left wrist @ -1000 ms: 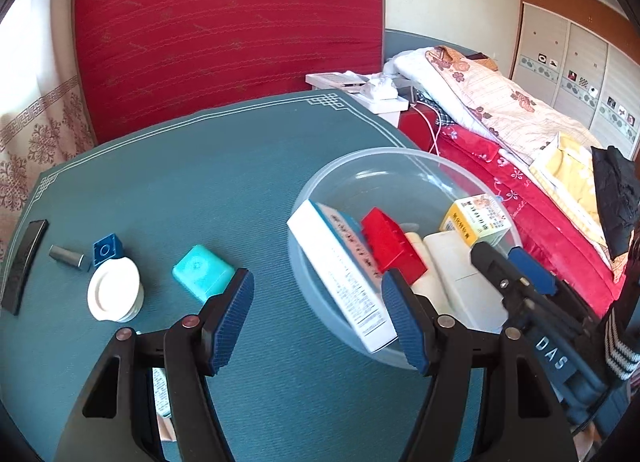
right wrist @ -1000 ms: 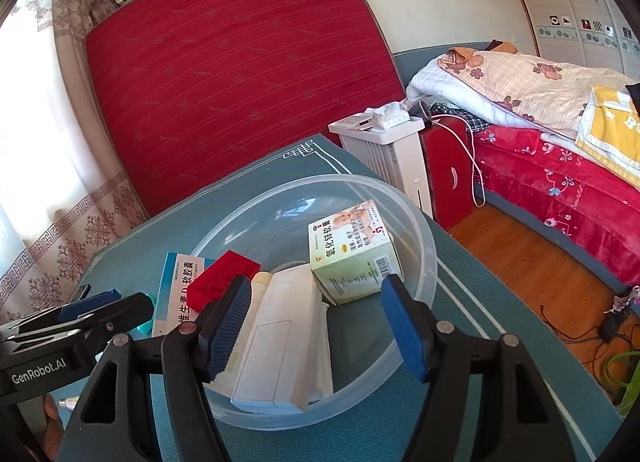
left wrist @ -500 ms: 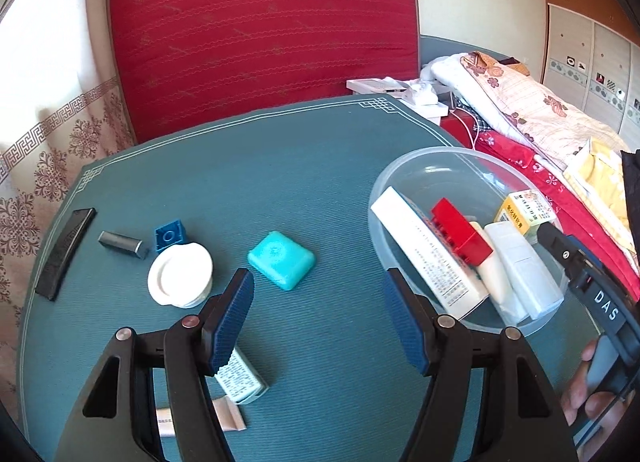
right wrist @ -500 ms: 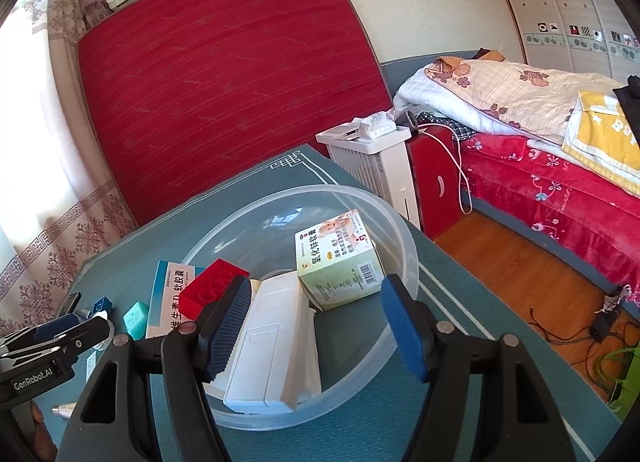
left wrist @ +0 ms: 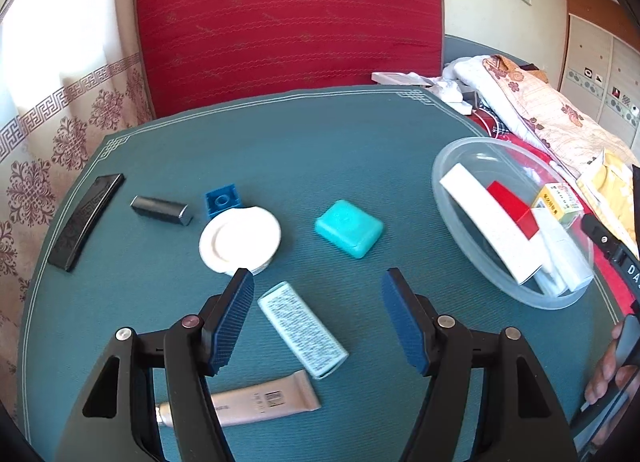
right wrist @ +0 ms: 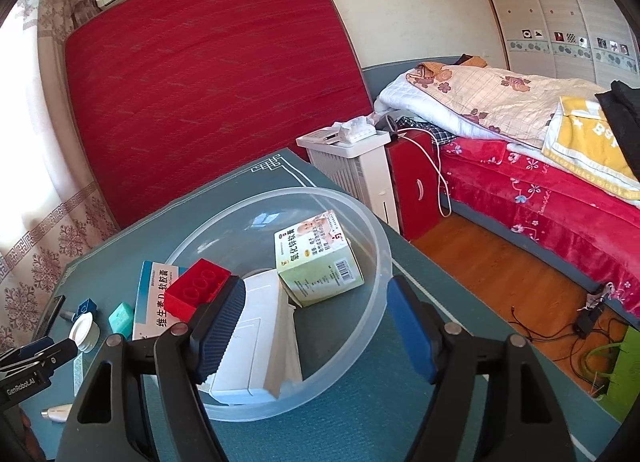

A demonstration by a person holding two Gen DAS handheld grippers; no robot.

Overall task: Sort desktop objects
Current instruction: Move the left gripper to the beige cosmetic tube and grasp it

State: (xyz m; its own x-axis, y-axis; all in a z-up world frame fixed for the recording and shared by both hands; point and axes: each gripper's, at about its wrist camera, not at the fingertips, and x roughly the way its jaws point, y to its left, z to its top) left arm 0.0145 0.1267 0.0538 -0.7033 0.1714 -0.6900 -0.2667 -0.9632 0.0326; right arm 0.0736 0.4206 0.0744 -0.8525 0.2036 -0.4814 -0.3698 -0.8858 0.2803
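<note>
My left gripper (left wrist: 318, 277) is open and hangs over the teal table (left wrist: 320, 142), just above a pale green printed box (left wrist: 302, 334); nothing is between its pads. Around it lie a beige tube (left wrist: 260, 402), a teal case (left wrist: 349, 228), a white lid (left wrist: 240, 240), a blue brick (left wrist: 222, 200) and a dark grey bar (left wrist: 160, 209). My right gripper (right wrist: 316, 290) hovers over the near side of the clear bowl (right wrist: 384, 262), its jaws opening on nothing. The bowl holds a red brick (right wrist: 196, 290), a green medicine box (right wrist: 320, 258), a white box (right wrist: 252, 342) and a blue-white box (right wrist: 154, 302).
A black flat bar (left wrist: 86, 220) lies by the table's left edge. The bowl (left wrist: 448, 198) sits near the right edge. A white heater (right wrist: 352, 170) and a bed (right wrist: 540, 190) stand beyond the table; a red mattress (left wrist: 288, 22) leans behind it. A hand (left wrist: 608, 374) holds the right gripper.
My left gripper has swung left, away from the bowl and over the loose items; the pale green box and tube came into view. The right gripper's jaws stand slightly wider.
</note>
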